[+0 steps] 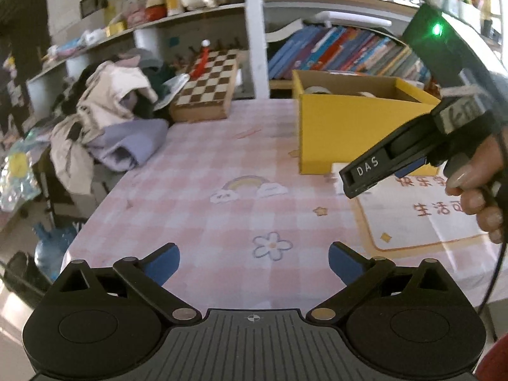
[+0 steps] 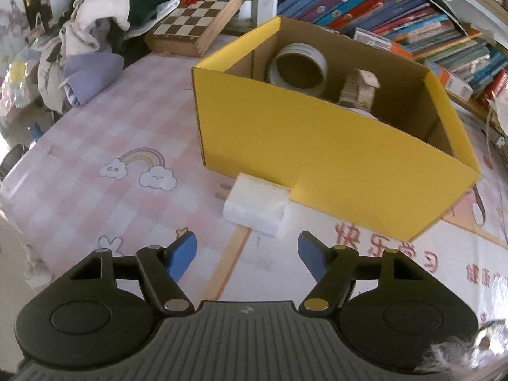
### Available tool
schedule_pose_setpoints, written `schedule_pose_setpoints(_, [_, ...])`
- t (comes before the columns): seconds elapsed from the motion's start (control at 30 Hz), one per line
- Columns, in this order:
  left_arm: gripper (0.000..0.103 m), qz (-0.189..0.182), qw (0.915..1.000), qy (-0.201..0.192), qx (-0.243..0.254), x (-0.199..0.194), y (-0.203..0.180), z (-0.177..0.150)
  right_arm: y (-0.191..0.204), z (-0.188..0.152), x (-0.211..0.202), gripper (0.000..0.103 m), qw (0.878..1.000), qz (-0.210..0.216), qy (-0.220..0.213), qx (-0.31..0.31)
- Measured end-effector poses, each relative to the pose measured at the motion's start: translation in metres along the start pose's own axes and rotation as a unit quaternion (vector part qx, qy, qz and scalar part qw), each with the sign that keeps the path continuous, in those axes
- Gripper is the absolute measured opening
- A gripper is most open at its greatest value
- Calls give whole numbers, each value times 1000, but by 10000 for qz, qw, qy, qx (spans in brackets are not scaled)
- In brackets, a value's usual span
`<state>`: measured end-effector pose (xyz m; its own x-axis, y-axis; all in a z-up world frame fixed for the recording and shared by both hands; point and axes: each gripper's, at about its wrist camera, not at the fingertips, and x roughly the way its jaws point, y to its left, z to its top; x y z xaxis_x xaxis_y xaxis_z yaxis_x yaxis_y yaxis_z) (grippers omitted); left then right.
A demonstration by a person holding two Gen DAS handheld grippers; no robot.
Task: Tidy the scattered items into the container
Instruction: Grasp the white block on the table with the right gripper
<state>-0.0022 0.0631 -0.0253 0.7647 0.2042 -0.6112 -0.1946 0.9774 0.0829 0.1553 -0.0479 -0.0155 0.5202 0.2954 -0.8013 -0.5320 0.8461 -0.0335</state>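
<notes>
We take the open yellow cardboard box (image 2: 333, 158) as our landmark and read from its left side across. Far left of it a heap of crumpled clothes (image 2: 92, 41) crowds the edge of the pink checked tablecloth (image 2: 95, 190), with a folding wooden chessboard (image 2: 197, 22) just beyond; between these and the box the cloth lies bare, and that is our widest room for swinging an arm.

Our left gripper (image 1: 254, 263) hangs over that bare stretch with its jaws spread wide and nothing between them. Our right gripper (image 2: 247, 254) points down at the white foam-like block (image 2: 257, 208), the one loose item we can see, which lies touching the near wall of the box at its left end. Its jaws are parted and empty, not yet around the block.

We judge the tight spot to be that contact: one blue pad has to slip between block and wall, and if it catches the cardboard we may shove the box back or pinch its wall with the block. The block looks soft, so a hard squeeze could crush it.

Inside the box a roll of white tape (image 2: 298, 66) and a small pale wooden model (image 2: 358, 89) sit toward the back, leaving the near floor free. Right of the box a row of books (image 2: 428, 38) stands close, so we see little room there.
</notes>
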Motion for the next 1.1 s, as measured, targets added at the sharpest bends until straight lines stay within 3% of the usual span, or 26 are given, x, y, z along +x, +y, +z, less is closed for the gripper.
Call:
schedule_pose_setpoints(0.23, [102,19,10000,-12,-36,3,2,3,6,8,25,66,9998,-89,34,-151])
schedule_pose_setpoints(0.47, [102,-6,10000,0,75,6,-3,4,-3,6,36,53,9997,-186,90,92])
schedule_pose_setpoints(0.63, [102,-33,9999,10,167,7,-7,6,-15,12,40,59,9985,-68,63,540])
schedule_pose_setpoints(0.87, [102,-48,9994,57,342,8,-12,8,-8,23,47,65,9984,-86,-31,560])
schedule_pose_setpoints(1.07, [102,8,9992,82,400,8,-11,10,-9,24,50,62,9980,-70,-58,626])
schedule_pose_setpoints(1.1, [102,10,9991,81,417,8,-12,11,-9,24,49,55,9981,-88,-66,602])
